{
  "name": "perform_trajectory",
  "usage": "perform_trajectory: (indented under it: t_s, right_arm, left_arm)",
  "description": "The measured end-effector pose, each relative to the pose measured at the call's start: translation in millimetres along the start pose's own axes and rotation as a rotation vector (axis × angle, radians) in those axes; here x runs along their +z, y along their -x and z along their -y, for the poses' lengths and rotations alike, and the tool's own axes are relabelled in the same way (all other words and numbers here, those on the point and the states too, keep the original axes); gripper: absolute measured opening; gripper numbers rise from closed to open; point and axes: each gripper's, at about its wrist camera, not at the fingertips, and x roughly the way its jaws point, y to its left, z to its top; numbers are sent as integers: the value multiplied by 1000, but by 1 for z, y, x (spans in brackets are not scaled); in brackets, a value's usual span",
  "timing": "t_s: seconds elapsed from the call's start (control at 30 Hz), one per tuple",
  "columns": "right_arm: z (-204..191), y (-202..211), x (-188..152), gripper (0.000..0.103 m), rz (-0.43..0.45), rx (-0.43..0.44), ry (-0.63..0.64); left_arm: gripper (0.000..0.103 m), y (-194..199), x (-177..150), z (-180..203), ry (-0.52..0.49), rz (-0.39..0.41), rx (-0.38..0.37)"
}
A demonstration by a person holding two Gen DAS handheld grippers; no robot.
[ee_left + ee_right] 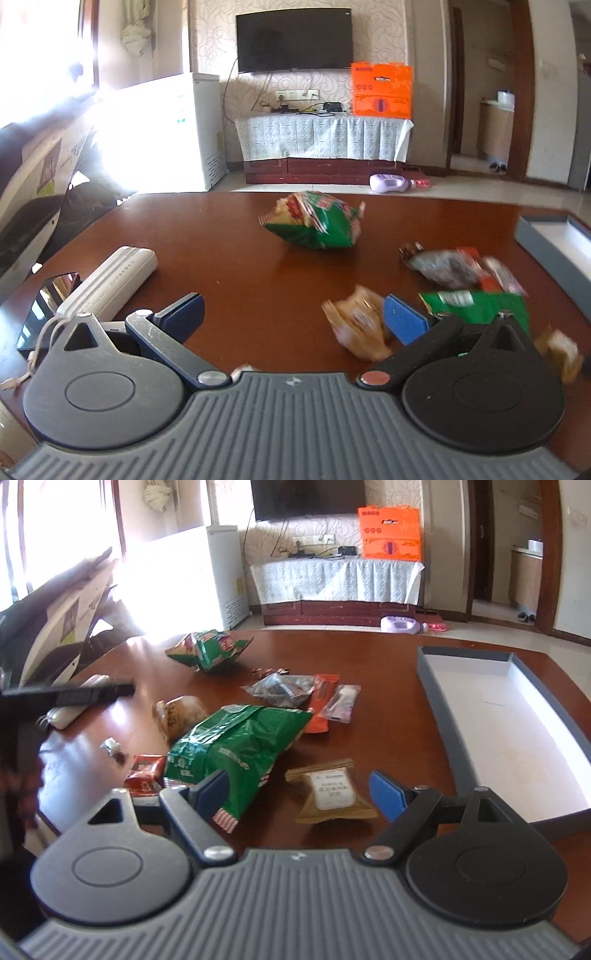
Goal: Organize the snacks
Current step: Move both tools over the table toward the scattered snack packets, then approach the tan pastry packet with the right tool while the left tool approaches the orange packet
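Observation:
Snacks lie scattered on a brown table (pixel 388 672). In the right wrist view, a large green bag (pixel 236 746) lies in the middle, a brown packet (pixel 330 794) between my open right gripper's (pixel 301 794) fingers, a far green bag (pixel 208 648), a clear dark packet (pixel 282 690), an orange bar (pixel 321 705) and a red packet (pixel 146 775). An empty grey-rimmed white tray (pixel 517 731) lies at the right. My left gripper (pixel 295 314) is open and empty; a tan bread packet (pixel 358 325) lies by its right finger.
A white power bank (pixel 110 280) and a phone (pixel 48 299) lie at the table's left. A TV stand, a white freezer (pixel 177 129) and an orange box (pixel 380 90) stand beyond the table. A small wrapper (pixel 110 746) lies at the left.

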Motion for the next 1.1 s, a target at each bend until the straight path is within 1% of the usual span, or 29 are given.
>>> perform_trajectory:
  t_s: [0.1, 0.17, 0.2, 0.3, 0.37, 0.4, 0.6, 0.7, 0.8, 0.93, 1.1]
  right_arm:
    - [10, 11, 0, 85, 17, -5, -40]
    - [14, 17, 1, 85, 34, -6, -50]
    - [15, 19, 0, 85, 40, -4, -54]
    - [18, 22, 0, 85, 45, 5, -66]
    - [19, 23, -2, 85, 43, -2, -60]
    - [19, 23, -4, 85, 41, -6, -55]
    - [22, 26, -11, 85, 31, -30, -47]
    - [23, 25, -12, 85, 26, -41, -51]
    - [22, 25, -12, 85, 25, -42, -51]
    - [8, 20, -12, 85, 17, -18, -10]
    - [-13, 14, -12, 85, 5, 6, 50]
  left_arm:
    - [103, 22, -14, 19, -45, 11, -9]
    - [103, 33, -21, 25, -53, 43, -18]
    - [103, 38, -25, 27, -47, 45, -21]
    - [103, 44, -35, 29, -21, 13, -33]
    - [103, 46, -41, 30, -19, 12, -8]
    - [103, 46, -44, 30, -22, 7, -11]
    - [103, 40, -45, 29, -24, -23, -29]
    - [103, 37, -44, 27, 3, -33, -41]
    - [103, 33, -43, 24, 38, -59, -48]
    - [103, 26, -41, 26, 73, -81, -51]
    - [103, 18, -42, 31, 48, -93, -31]
